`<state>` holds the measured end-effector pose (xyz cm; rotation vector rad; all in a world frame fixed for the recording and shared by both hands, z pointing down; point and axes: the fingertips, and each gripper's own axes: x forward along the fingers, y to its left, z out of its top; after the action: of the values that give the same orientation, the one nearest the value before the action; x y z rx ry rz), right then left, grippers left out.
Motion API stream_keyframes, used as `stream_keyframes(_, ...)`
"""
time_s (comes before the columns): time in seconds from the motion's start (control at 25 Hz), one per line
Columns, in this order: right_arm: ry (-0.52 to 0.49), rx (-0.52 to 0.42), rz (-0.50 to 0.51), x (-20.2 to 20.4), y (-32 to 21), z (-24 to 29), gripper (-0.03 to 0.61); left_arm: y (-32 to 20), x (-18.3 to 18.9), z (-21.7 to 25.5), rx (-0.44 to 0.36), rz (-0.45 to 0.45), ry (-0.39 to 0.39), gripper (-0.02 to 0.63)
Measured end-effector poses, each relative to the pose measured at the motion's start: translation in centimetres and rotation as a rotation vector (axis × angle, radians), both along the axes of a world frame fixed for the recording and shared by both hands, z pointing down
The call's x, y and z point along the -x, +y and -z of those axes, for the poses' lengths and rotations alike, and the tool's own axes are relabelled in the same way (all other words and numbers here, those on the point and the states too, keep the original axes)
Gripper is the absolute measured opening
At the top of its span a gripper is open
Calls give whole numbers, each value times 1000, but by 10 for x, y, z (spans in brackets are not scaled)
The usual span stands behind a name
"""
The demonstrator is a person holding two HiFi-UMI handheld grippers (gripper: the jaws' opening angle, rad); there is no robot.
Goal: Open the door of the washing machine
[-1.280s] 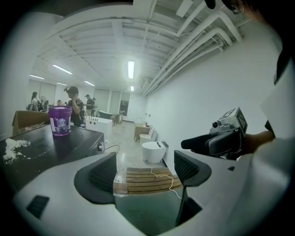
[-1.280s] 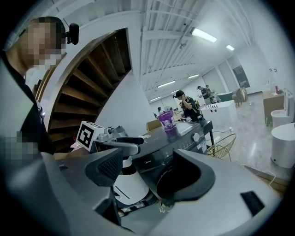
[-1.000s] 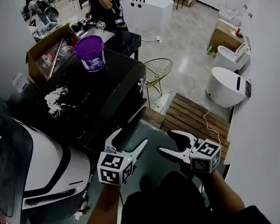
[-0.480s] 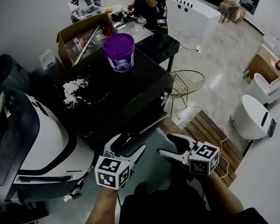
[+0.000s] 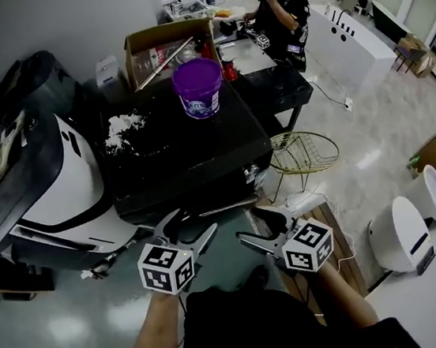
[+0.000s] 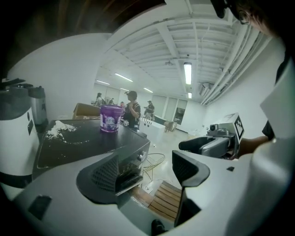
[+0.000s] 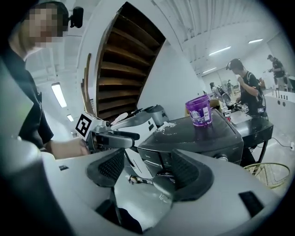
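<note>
The black washing machine point(image 5: 184, 162) stands straight ahead, its front face turned toward me and mostly hidden below its dark top. Its control panel and knob point(image 7: 221, 158) show in the right gripper view. The door itself is not visible. My left gripper point(image 5: 184, 233) hovers open just short of the machine's front edge, nothing between its jaws point(image 6: 147, 170). My right gripper point(image 5: 261, 231) is beside it, a little apart from the machine. Its jaws point(image 7: 150, 169) are closing slightly but still stand wide with nothing between them.
A purple bucket point(image 5: 198, 86) and spilled white powder point(image 5: 120, 126) sit on the machine's top. A white-and-black appliance point(image 5: 53, 191) stands at its left, a cardboard box point(image 5: 161, 45) behind. A wire basket point(image 5: 303, 152) and wooden slats point(image 5: 324, 223) lie right. People stand at the back point(image 5: 280, 10).
My view and both grippers have swung left, so the washing machine now sits centred in front of them instead of off to the left. Both grippers stay open.
</note>
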<state>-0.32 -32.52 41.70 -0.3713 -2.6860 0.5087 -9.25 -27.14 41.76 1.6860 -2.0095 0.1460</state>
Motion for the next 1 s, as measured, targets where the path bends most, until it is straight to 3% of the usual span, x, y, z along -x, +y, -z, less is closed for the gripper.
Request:
stream_keyframes(0.2, 8, -13, 61, 3, 8, 0, 327, 20, -1, -6, -6, 80, 23, 362)
stream_keyframes(0.52, 56, -72, 96, -6, 8, 0, 322, 42, -3, -16, -40, 131, 77, 337)
stream_keyframes(0.76, 90, -115, 185, 10, -1, -12, 322, 41, -2, -35, -8, 197, 113, 333)
stream_keyframes(1.0, 157, -85, 311, 19, -11, -52, 322, 26, -1, -57, 40, 286, 136, 330)
